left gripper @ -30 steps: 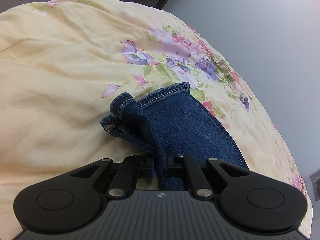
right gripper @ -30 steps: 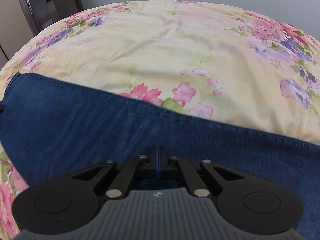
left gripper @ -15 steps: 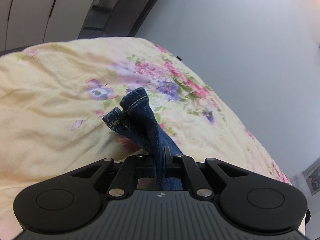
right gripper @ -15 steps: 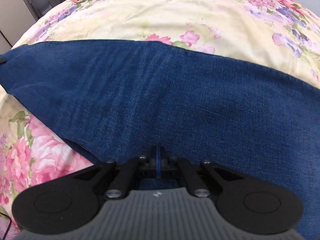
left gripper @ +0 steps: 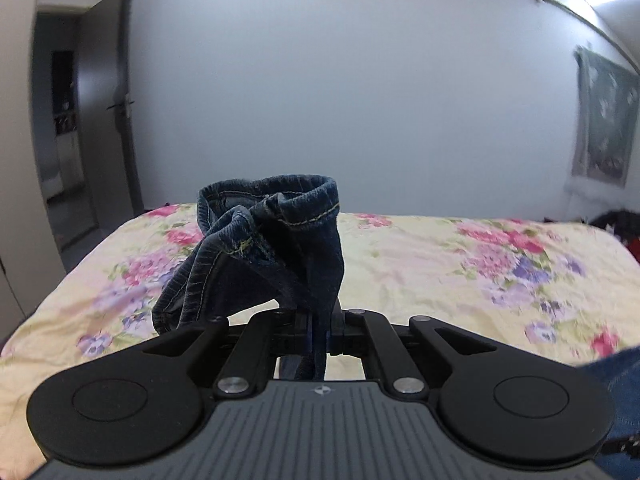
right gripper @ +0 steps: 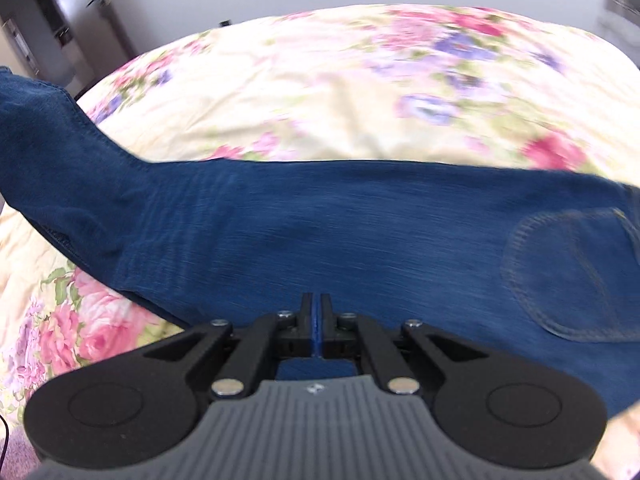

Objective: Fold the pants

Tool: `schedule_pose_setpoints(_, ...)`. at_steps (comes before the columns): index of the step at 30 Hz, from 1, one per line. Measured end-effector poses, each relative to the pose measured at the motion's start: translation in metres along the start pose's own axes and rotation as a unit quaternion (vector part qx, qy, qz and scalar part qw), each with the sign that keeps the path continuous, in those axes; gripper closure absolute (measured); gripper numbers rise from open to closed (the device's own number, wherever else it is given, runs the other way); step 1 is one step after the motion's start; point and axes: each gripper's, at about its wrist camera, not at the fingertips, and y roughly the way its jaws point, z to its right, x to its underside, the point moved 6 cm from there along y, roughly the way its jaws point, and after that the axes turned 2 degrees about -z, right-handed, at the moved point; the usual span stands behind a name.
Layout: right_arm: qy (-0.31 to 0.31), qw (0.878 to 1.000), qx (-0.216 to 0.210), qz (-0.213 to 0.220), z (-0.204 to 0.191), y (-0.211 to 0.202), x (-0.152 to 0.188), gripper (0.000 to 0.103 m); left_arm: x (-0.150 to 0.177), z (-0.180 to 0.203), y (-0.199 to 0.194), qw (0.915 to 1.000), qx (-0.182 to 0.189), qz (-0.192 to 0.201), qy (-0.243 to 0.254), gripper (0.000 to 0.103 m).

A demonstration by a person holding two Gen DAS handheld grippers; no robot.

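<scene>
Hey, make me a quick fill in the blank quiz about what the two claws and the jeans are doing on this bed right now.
1. Both claws are shut on the ____ jeans.
2. The left claw holds the bunched ____ ends of the legs.
3. Right of the right claw, a stitched back ____ shows.
4. The bedspread has a ____ print.

Missing words: blue; hem; pocket; floral

The left gripper [left gripper: 318,330] clamps the hem end of the jeans [left gripper: 272,248], bunched and raised above the floral bedspread [left gripper: 440,264], whose far edge meets the wall [left gripper: 340,80].
</scene>
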Motion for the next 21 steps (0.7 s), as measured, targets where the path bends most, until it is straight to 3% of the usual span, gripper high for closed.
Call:
schedule_pose_setpoints(3,0.030,1.000,-0.001,0.001,0.033,-0.015,0.008,0.103,0.019,0.066,0.004,0.9960,0.012,-0.008,0.088,0.098)
schedule_pose_setpoints(7,0.051,0.999,0.005,0.003,0.066,-0.027,0.024,0.103,0.069,0.143,0.017,0.9826,0.036,-0.034,0.179,0.098)
schedule_pose_setpoints(12,0.067,0.998,-0.002,-0.007,0.090,-0.032,0.049,0.103,0.158,0.209,0.032,0.9576,0.054,-0.088,0.269,0.098)
schedule_pose_setpoints(14,0.071,0.997,-0.006,-0.015,0.094,-0.031,0.059,0.103,0.185,0.218,0.030,0.9467,0.048,-0.087,0.307,0.097)
schedule_pose_setpoints(17,0.073,0.997,-0.014,-0.027,0.095,-0.024,0.070,0.103,0.209,0.218,0.032,0.9413,0.061,-0.121,0.309,0.091)
schedule_pose_setpoints(21,0.073,0.996,-0.030,-0.036,0.087,-0.013,0.079,0.103,0.211,0.201,0.031,0.9478,0.123,-0.157,0.249,0.076)
